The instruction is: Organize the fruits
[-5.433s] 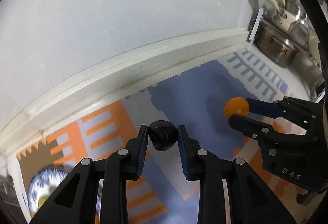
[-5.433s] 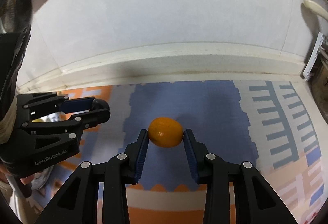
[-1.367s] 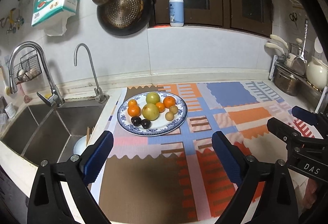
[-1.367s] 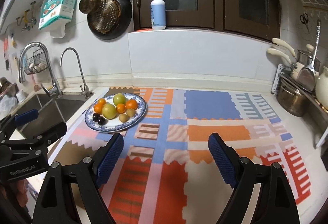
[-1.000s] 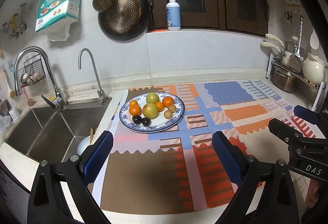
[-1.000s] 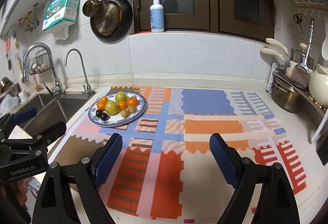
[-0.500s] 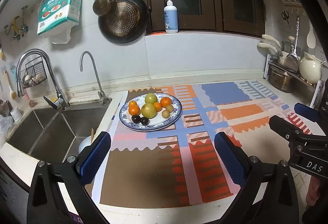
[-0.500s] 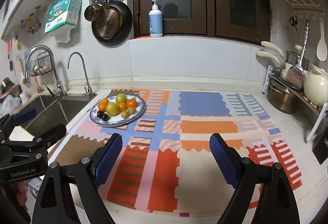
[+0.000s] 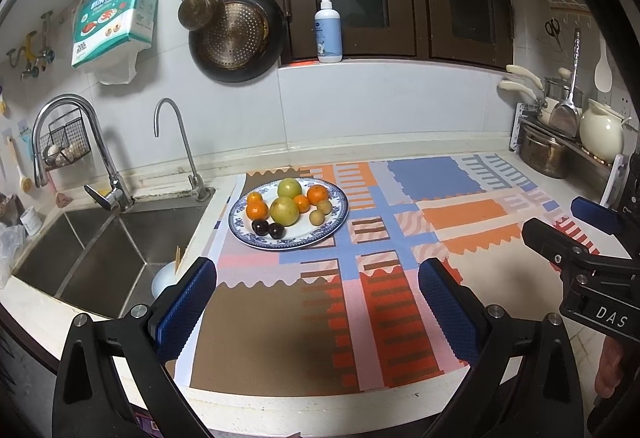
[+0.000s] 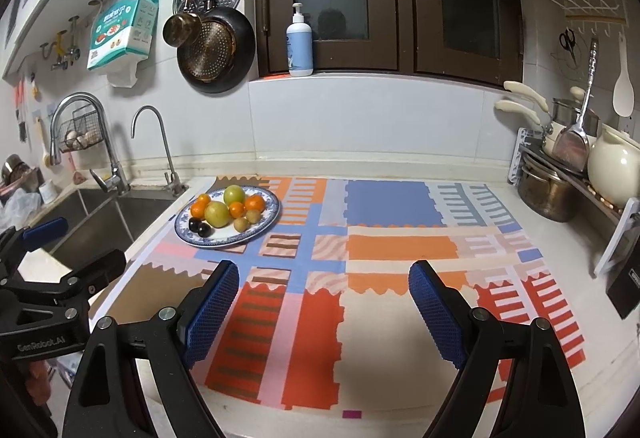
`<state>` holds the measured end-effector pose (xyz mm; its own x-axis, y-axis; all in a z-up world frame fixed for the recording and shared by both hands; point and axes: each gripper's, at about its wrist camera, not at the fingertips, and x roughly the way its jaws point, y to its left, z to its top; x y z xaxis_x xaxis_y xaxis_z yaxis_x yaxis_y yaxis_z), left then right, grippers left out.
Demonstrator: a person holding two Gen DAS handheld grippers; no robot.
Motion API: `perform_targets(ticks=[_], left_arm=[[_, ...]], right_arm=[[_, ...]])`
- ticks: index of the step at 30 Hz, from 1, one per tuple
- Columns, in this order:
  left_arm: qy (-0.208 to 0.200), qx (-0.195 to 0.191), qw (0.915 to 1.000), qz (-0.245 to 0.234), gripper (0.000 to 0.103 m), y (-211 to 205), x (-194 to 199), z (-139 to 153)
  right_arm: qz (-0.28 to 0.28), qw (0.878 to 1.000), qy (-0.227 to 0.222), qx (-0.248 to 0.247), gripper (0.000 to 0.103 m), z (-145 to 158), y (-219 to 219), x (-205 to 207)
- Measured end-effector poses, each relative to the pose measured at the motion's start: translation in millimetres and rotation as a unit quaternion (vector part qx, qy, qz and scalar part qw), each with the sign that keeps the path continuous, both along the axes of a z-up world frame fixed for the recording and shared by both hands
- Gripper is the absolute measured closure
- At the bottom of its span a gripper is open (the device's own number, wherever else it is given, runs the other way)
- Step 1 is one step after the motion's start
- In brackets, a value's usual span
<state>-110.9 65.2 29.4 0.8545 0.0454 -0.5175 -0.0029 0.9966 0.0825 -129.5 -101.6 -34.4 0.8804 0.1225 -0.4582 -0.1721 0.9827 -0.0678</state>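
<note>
Left claw (image 9: 318, 288) spread wide, nothing between its blue pads, held above the near edge of the counter (image 9: 304, 396). Right claw (image 10: 323, 292) also wide apart and empty, over the patterned mat (image 10: 384, 238). All fruit sits on the blue-rimmed plate (image 9: 338, 215) at the mat's far-left corner, just beside the sink (image 9: 96, 242): two green fruits (image 9: 285, 210), several oranges (image 9: 257, 209), two dark plums (image 9: 268, 228), two small tan fruits (image 9: 317, 216). Fruits are bunched together, touching each other. Plate is well apart from both claws. In the right wrist view, the left claw shows at the left edge over the sink side; in the left wrist view, the right claw shows at the right edge. Soap bottle (image 10: 299, 41) on the window ledge, pans (image 10: 216, 49) hanging on the wall, pots (image 10: 546, 189) at far right.
</note>
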Motion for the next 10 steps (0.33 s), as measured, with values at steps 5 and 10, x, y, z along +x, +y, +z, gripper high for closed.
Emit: perform_targets(ticks=[5, 10], left_arm=[[-0.002, -0.002, 1.0000, -0.001, 0.000, 0.0, -2.2, 0.0], [-0.002, 0.000, 1.0000, 0.007, 0.000, -0.7, -1.4, 1.2]], right_arm=[[0.000, 1.000, 0.000, -0.001, 0.015, 0.2, -0.8, -1.0], [0.001, 1.000, 0.002, -0.001, 0.015, 0.0, -2.2, -1.1]])
